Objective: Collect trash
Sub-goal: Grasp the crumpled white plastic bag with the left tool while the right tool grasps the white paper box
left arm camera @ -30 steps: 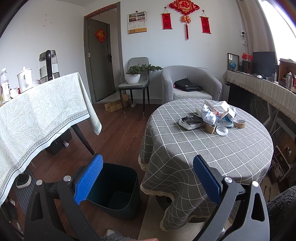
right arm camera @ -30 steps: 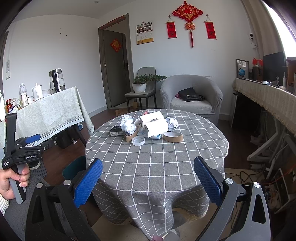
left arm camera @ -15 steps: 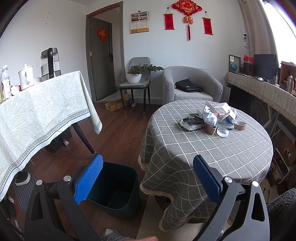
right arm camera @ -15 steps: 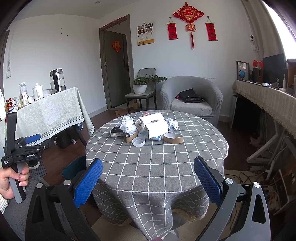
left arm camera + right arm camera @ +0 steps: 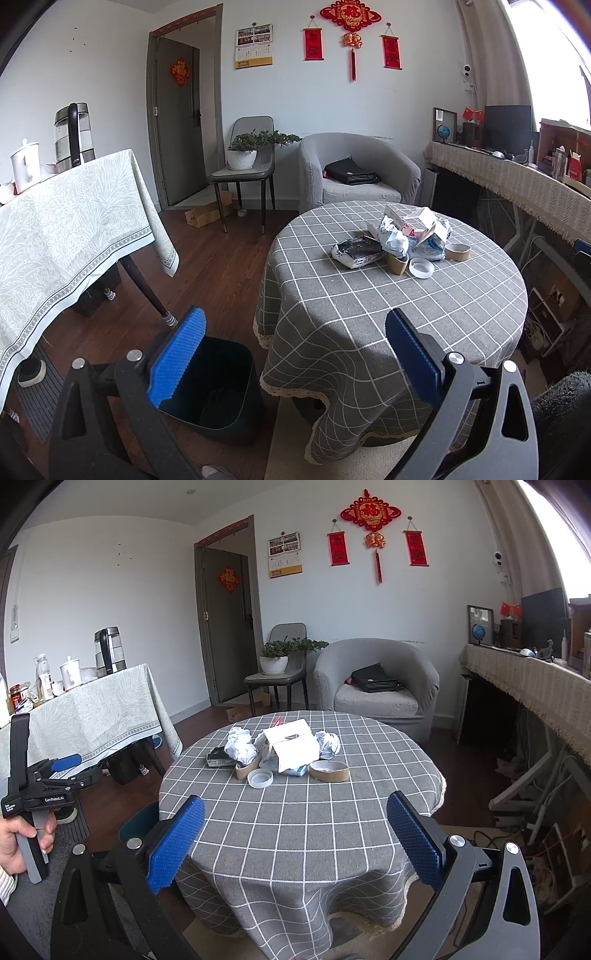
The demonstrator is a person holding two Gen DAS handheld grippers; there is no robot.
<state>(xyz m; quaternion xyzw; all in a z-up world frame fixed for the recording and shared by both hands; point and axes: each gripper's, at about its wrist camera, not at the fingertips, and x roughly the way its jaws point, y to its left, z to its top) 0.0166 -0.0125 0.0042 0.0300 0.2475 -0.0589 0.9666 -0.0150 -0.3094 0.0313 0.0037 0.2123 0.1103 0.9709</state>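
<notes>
A heap of trash lies on the round table with the grey checked cloth (image 5: pixel 295 834). It holds a white box (image 5: pixel 291 747), two crumpled paper balls (image 5: pixel 240 746), a dark wrapper (image 5: pixel 356 253), a cardboard tape ring (image 5: pixel 328 771) and a white lid (image 5: pixel 260 777). A dark bin (image 5: pixel 218 384) stands on the floor at the table's left. My left gripper (image 5: pixel 293 321) hovers open above the bin and the table's edge, holding nothing. My right gripper (image 5: pixel 295 805) is open over the table's near side, well short of the trash. In the right wrist view a hand (image 5: pixel 18 843) holds the left gripper (image 5: pixel 79 768).
A table with a pale green cloth (image 5: pixel 74 229) carrying a kettle (image 5: pixel 72 134) stands to the left. Behind are a chair with a potted plant (image 5: pixel 243 155) and a grey armchair (image 5: pixel 354 173). A long sideboard (image 5: pixel 535 679) and floor cables (image 5: pixel 546 849) line the right.
The left wrist view has shifted slightly, with the table's heap now a little lower in it. The right gripper has barely moved. Both grippers stay open and empty.
</notes>
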